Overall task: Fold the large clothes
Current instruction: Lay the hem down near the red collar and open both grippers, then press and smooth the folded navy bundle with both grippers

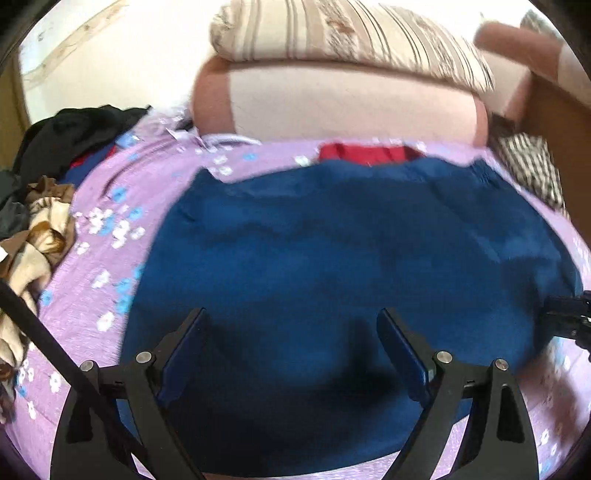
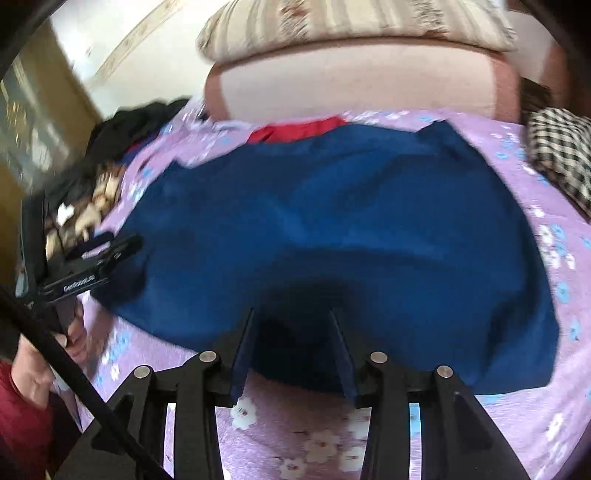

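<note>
A large dark blue garment (image 1: 332, 251) lies spread on the purple flowered bedsheet (image 1: 110, 229); it also shows in the right wrist view (image 2: 351, 221). A red piece (image 1: 364, 153) peeks out at its far edge. My left gripper (image 1: 291, 317) is open, its fingers wide apart just above the garment's near part. My right gripper (image 2: 291, 317) is open over the garment's near edge, fingers astride it without closing. The right gripper's tip shows at the right edge of the left wrist view (image 1: 569, 321); the left gripper shows at the left of the right wrist view (image 2: 96, 258).
A pile of black, brown and cream clothes (image 1: 40, 206) lies at the left of the bed. A checked cloth (image 1: 532, 170) lies at the far right. A pink bolster (image 1: 340, 107) and a striped pillow (image 1: 351, 33) stand at the bed's head.
</note>
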`<state>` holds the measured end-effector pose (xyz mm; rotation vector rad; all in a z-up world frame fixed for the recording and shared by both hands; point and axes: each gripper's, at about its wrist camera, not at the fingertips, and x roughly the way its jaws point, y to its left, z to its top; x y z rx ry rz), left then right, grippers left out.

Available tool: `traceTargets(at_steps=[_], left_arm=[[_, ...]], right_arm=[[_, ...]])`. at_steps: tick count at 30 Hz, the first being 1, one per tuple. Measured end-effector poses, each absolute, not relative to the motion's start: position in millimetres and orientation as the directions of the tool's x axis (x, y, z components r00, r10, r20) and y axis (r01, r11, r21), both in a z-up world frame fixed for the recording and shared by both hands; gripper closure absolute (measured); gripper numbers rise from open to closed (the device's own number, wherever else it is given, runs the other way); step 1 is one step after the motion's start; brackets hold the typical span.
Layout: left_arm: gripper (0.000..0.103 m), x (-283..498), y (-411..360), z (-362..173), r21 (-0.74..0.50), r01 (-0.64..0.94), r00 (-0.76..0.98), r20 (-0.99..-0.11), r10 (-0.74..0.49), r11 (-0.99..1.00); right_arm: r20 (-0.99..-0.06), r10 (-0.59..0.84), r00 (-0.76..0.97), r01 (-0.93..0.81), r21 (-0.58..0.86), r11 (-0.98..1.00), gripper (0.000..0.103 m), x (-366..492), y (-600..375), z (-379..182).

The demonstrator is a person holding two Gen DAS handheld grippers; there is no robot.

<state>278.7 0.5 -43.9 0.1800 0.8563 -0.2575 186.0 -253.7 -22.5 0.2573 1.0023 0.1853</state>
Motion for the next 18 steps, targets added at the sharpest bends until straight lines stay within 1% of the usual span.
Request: traceTargets(at_steps=[3,6,9,11,16,18], left_arm=[[0.012,279,3,-60,0.058,0.279,0.602,-0.788,-0.128,0.958],[0.012,280,22,-70,0.020,0.241,0.592,-0.796,-0.130,0.970],[0.012,280,30,-70,0.030,0.229,0.594,-0.796,-0.115,0.973],[0.012,278,32,-69,0.042,0.229,0.594,-0.797,-0.106,0.972],[0.012,271,38,-63,0.054,0.214,0.606,-0.790,-0.089,0.975],[0.012,268,40,-58,0.024,0.208,0.608,-0.786,-0.110,0.978]], right_arm=[[-0.827,0.272,0.492,-0.004,0.310,0.951,0.059,189,-260,-41],[-0.831,0.254,0.495,0.078,0.334,0.939,0.059,174,-294,-46],[-0.831,0.222,0.510,0.163,0.346,0.924,0.059,165,-324,-45],[-0.840,0.175,0.513,0.235,0.334,0.913,0.059,154,-346,-43],[-0.834,0.131,0.536,0.340,0.356,0.870,0.059,125,-383,-31],[-0.821,0.126,0.557,0.351,0.370,0.860,0.048,112,-387,-23]])
